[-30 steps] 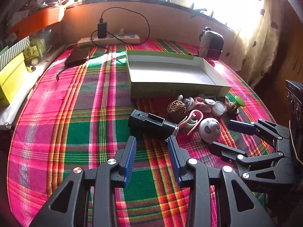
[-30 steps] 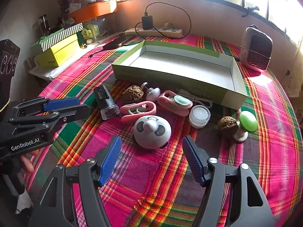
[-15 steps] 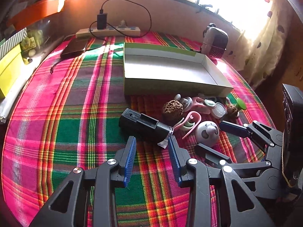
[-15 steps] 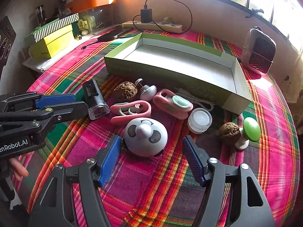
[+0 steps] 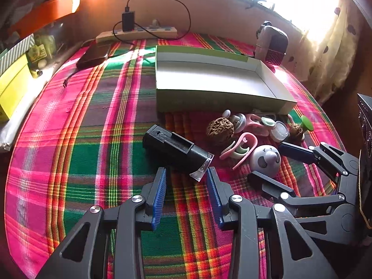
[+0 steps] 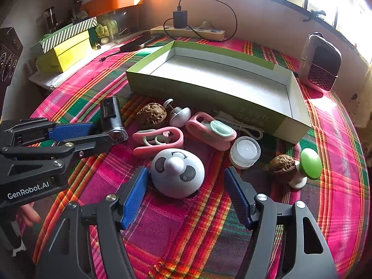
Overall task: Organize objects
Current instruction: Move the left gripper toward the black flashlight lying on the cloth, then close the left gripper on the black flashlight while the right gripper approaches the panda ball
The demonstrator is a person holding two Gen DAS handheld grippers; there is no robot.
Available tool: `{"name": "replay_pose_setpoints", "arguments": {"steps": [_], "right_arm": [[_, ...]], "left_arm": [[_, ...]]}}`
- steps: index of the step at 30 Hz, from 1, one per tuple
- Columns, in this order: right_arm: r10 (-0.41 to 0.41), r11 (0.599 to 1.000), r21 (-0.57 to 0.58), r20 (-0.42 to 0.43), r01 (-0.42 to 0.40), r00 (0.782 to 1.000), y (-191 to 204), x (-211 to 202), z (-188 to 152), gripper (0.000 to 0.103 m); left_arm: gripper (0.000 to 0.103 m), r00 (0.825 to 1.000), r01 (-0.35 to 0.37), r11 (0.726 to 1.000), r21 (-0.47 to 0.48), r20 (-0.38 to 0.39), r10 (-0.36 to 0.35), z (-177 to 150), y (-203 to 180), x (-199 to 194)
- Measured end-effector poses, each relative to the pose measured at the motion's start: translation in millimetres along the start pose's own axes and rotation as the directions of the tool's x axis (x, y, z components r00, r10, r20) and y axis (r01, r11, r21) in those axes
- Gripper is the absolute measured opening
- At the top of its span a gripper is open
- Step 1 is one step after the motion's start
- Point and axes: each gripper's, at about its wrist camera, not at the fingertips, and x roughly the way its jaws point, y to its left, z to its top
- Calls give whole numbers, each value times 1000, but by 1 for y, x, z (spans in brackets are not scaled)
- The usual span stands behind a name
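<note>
- Left wrist view: the left gripper (image 5: 187, 176) has closed in on the black boxy device (image 5: 175, 150) at frame centre; its ribbed blue fingers (image 5: 160, 194) are spread, flanking the device's clear plastic tip, nothing pinched. One shallow green cardboard box (image 5: 223, 98) lies above it.
- Right wrist view: the right gripper (image 6: 187, 186) has advanced; its spread fingers (image 6: 136, 196) now bracket the smooth domed panda toy (image 6: 177, 173) at lower centre. Two wrinkled walnuts (image 6: 152, 114) sit on the plaid bench (image 6: 337, 139).

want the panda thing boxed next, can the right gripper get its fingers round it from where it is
Probably yes. The right gripper is open with the panda-face dome sitting just ahead between its fingertips, and bare cloth on both flanks. The pink clip lies close behind it, so pushing far forward could nudge that.
</note>
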Motion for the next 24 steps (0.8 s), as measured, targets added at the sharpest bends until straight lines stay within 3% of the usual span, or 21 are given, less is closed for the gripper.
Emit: {"name": "replay_pose_setpoints", "arguments": {"steps": [13, 19, 24], "right_arm": [[4, 1000, 2, 0, -4, 1000, -3, 1, 1, 68], [4, 1000, 2, 1, -4, 1000, -3, 1, 1, 68], [4, 1000, 3, 0, -4, 1000, -3, 1, 1, 68]], "left_arm": [[33, 996, -86, 994, -65, 3, 87, -3, 32, -7], [33, 998, -7, 995, -100, 59, 13, -3, 35, -23], [35, 998, -23, 996, -88, 59, 28, 7, 26, -15]]}}
